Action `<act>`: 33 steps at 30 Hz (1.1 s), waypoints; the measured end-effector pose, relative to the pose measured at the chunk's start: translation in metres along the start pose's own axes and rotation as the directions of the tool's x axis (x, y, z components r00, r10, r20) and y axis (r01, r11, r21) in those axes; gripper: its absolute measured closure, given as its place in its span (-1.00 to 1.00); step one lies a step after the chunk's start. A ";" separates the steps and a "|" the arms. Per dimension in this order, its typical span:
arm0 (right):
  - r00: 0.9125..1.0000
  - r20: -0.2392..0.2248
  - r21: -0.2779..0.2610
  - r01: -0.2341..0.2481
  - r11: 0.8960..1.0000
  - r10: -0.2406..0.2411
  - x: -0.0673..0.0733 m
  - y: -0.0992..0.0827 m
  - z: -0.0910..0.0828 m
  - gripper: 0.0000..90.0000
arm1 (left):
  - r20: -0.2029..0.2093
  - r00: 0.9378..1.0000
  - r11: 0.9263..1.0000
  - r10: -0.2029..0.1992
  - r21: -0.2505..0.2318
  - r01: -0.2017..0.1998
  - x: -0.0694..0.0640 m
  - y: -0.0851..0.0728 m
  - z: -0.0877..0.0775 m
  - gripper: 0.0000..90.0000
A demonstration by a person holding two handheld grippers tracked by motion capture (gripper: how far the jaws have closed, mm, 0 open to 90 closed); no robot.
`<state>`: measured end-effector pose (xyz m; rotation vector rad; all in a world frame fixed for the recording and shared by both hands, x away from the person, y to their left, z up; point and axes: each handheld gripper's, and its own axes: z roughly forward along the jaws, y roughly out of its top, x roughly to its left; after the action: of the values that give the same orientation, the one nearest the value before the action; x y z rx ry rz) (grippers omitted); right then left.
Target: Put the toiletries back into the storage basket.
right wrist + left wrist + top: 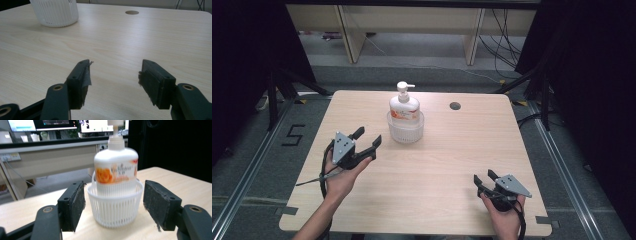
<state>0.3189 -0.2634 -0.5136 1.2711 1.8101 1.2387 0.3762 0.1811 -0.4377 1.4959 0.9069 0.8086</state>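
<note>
Left gripper (368,138): held in the person's left hand (339,175), raised off the table, pointing forward and to the right. Fingers (75,203) spread wide apart, nothing between the pads in contact. Grey three-cornered plate on top, facing up. Black cable trails down past the wrist. Left forearm enters from the bottom edge, angled up and right.

Right gripper (484,178): held in the person's right hand (504,212), low at the near right, pointing left and slightly forward. Fingers (81,80) parted, gap bare. Grey plate on top. Cable loops beside the wrist.
</note>
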 end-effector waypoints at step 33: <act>0.999 -0.007 0.006 -0.035 0.999 0.035 0.003 0.000 0.000 -0.08 | -0.089 0.995 0.996 -0.046 0.075 0.052 0.021 -0.092 -0.044 -0.26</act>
<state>0.3178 -0.2607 -0.5139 1.3081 1.8054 1.2593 0.3383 0.2241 -0.5241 1.5090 1.0466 0.8159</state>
